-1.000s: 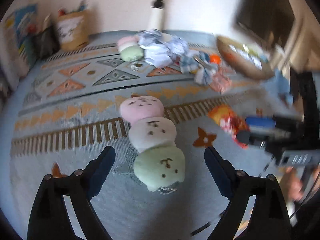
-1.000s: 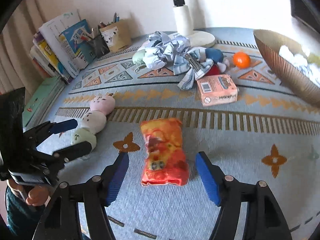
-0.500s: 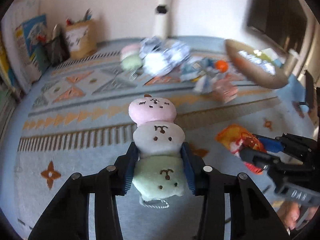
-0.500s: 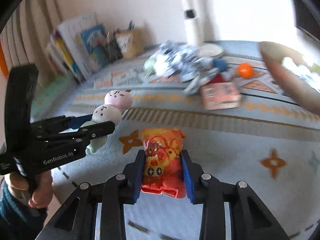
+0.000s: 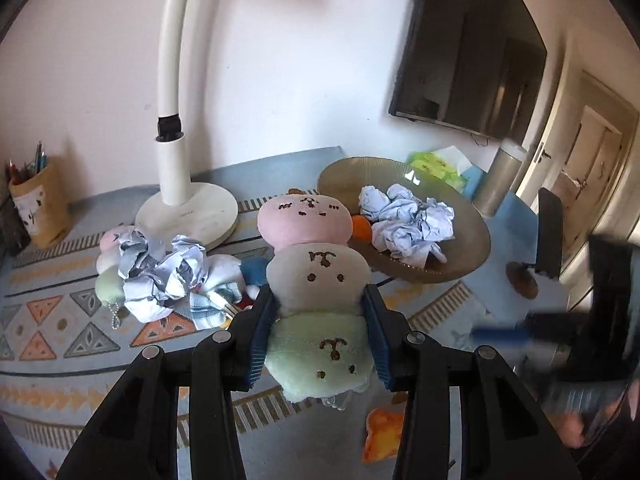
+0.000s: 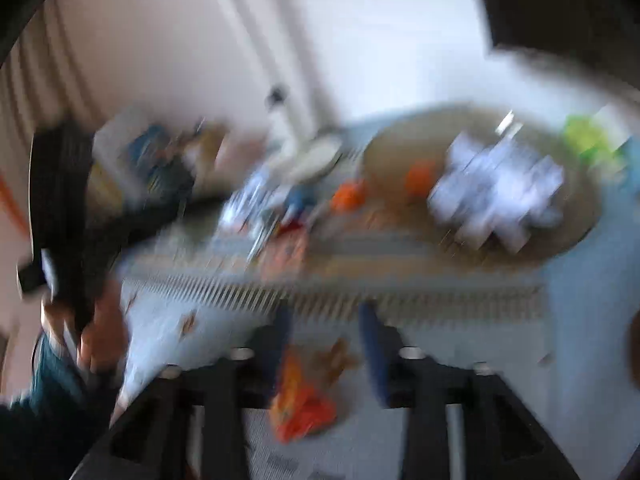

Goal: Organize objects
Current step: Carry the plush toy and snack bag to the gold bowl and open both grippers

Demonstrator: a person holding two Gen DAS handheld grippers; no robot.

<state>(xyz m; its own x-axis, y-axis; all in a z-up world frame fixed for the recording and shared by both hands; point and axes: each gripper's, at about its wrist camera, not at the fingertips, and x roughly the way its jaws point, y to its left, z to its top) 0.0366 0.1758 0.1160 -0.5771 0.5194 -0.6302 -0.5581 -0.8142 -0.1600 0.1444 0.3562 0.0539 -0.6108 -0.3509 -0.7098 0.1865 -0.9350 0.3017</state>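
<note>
A plush toy (image 5: pixel 316 280) made of a pink, a cream and a green head stacked in a row is lifted off the rug, with my left gripper (image 5: pixel 320 340) shut on its cream and green part. In the blurred right wrist view my right gripper (image 6: pixel 326 336) has its jaws opening. The orange snack packet (image 6: pixel 300 400) sits low between them, and the pads do not press on it. The left wrist view shows that packet (image 5: pixel 382 436) down on the rug below the plush.
A brown bowl (image 5: pixel 474 248) at the back right holds crumpled paper (image 5: pixel 408 224) and an orange ball (image 5: pixel 362 228). A white lamp base (image 5: pixel 188 212), a heap of crumpled paper and cloth (image 5: pixel 160 276), a second plush (image 5: pixel 108 280) and a pencil holder (image 5: pixel 36 208) stand on the patterned rug.
My left gripper closed on the plush and lifted it towards the bowl. My right gripper closed on the snack packet, rose, then let it slip down as its jaws spread.
</note>
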